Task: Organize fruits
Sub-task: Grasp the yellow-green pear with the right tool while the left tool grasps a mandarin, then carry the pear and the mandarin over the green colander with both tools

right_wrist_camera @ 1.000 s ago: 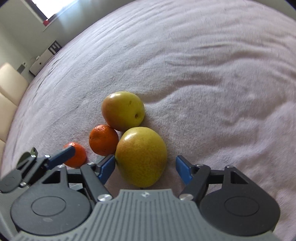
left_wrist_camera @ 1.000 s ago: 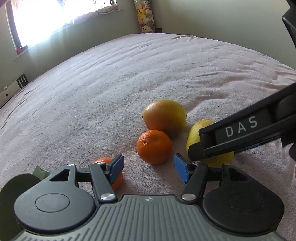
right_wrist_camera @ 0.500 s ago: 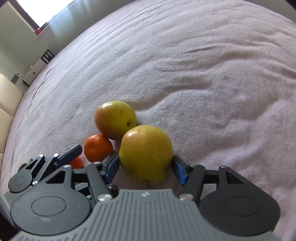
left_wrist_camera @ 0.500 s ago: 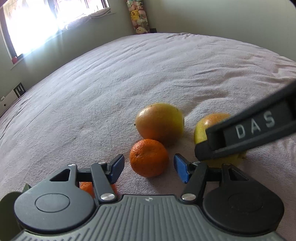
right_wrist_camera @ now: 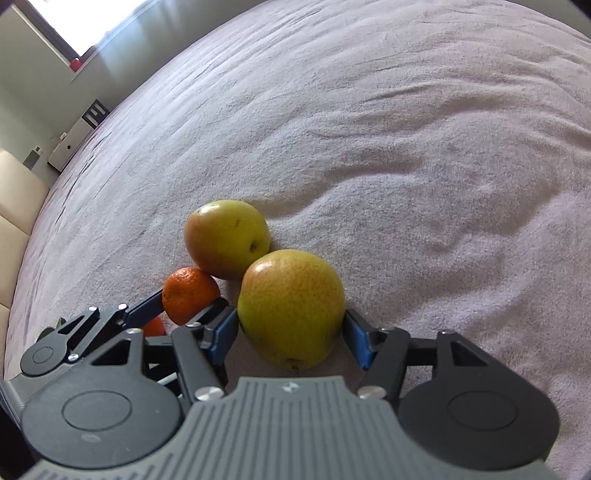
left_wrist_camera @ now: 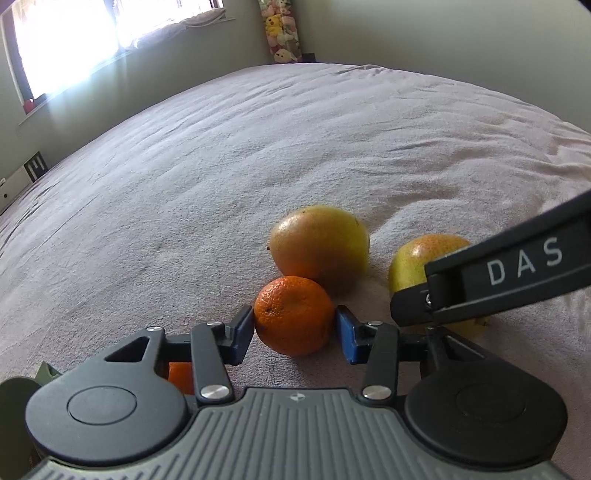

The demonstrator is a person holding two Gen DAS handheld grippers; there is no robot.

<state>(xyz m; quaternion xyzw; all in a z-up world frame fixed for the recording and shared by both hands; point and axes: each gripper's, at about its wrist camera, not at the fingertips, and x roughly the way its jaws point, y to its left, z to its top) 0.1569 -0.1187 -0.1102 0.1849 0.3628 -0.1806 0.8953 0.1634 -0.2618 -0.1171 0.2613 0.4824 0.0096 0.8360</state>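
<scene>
Near pear: the yellow-green pear rests on the bed, its stem end toward the camera, just beside a second fruit.
Right gripper: the right gripper has a blue pad against each flank of this pear, pinching it; in the left wrist view its black finger marked "DAS" crosses in front of the same fruit.
Far pear: a second, yellow-red pear lies behind and to the left, close to or just touching the held one in the right wrist view, apart from it in the left wrist view.
Mandarin: an orange mandarin sits on the bed directly in front of the far pear, close to or touching it.
Left gripper: the left gripper has its blue pads at both sides of the mandarin, at or very near the peel; firm contact cannot be confirmed from either view.
Second mandarin: a smaller mandarin lies low on the left, largely hidden behind the left gripper's linkage.
Obstruction: the two grippers stand side by side, their inner fingers close together beside the near pear.
Surroundings: pinkish wrinkled bed cover; bright window at far left; stacked plush toys in the far corner; a dark green object at the lower left edge, unidentifiable.
</scene>
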